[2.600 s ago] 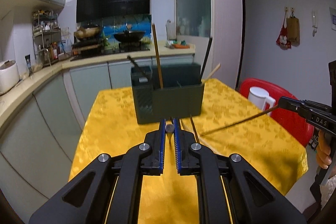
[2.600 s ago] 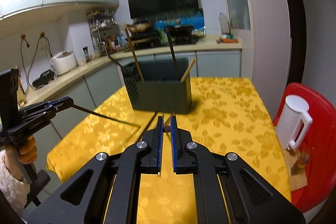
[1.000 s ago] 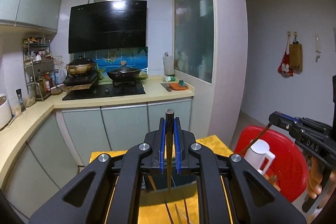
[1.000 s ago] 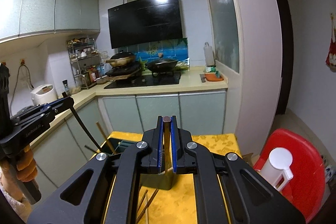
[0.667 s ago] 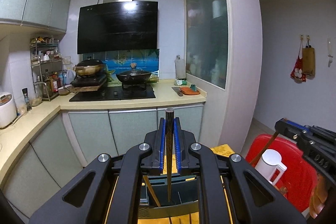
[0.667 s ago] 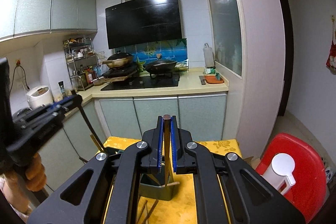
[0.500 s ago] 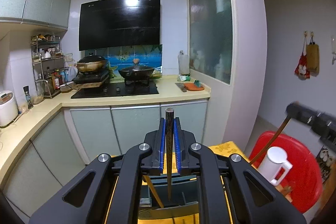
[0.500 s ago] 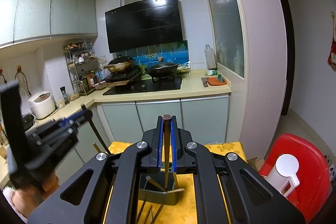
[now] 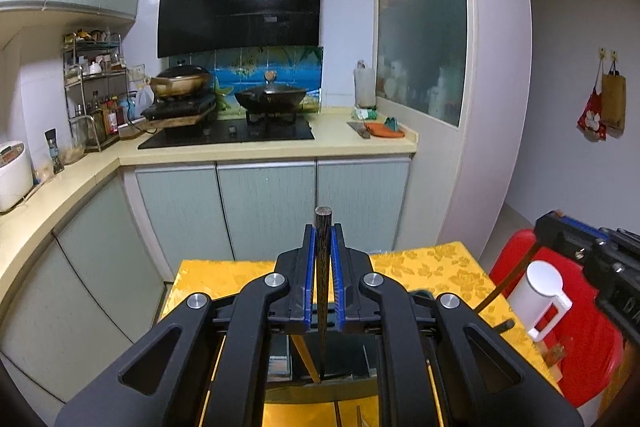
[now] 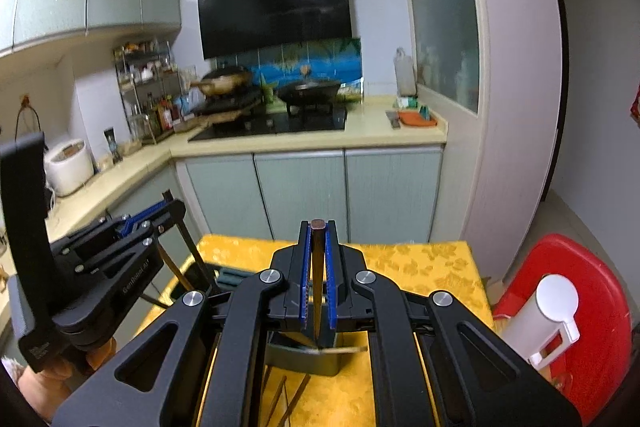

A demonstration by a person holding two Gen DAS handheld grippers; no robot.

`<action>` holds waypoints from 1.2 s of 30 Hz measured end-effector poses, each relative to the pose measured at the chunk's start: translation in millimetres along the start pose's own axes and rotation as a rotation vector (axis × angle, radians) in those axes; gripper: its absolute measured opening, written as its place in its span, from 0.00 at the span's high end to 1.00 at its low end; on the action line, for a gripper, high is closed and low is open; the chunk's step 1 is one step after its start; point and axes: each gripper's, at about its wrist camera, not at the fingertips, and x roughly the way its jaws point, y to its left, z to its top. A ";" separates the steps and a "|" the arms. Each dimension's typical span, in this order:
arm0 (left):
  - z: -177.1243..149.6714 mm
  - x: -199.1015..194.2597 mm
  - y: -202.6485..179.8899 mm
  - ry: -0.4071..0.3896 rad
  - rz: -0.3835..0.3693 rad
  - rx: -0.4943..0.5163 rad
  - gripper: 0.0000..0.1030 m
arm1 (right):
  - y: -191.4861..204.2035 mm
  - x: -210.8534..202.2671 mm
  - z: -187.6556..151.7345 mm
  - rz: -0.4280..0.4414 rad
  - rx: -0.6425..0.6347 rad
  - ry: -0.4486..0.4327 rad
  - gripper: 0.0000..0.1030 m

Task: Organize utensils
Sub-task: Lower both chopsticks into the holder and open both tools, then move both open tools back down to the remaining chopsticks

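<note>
The left tongs (image 9: pixel 322 279) are clamped on a dark speckled wooden chopstick (image 9: pixel 322 247) that stands upright between their blue pads, its lower tip hanging over the dark grey slotted utensil holder (image 9: pixel 344 361) on the tabletop with the yellow floral cloth (image 9: pixel 424 263). The right tongs (image 10: pixel 318 277) likewise pinch a brown wooden chopstick (image 10: pixel 318 259) upright, tip down at the holder's rim. More brown chopsticks (image 10: pixel 286 401) lie loose on the cloth in front of the holder, below the right tongs.
</note>
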 end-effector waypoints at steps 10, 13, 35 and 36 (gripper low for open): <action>-4.8 -7.6 2.3 -0.002 -0.016 -0.025 0.66 | 7.4 13.5 -7.0 0.070 0.022 0.086 0.78; -1.5 -18.9 3.8 -0.031 -0.019 -0.028 0.50 | 4.0 8.4 -6.5 0.072 0.052 0.070 0.56; -61.4 -74.2 20.4 -0.053 -0.031 0.023 0.19 | -5.0 -54.0 -51.5 0.031 -0.026 -0.021 0.55; -70.8 -76.6 21.5 -0.046 -0.026 0.029 0.19 | -3.7 -57.6 -59.7 0.022 -0.041 -0.027 0.55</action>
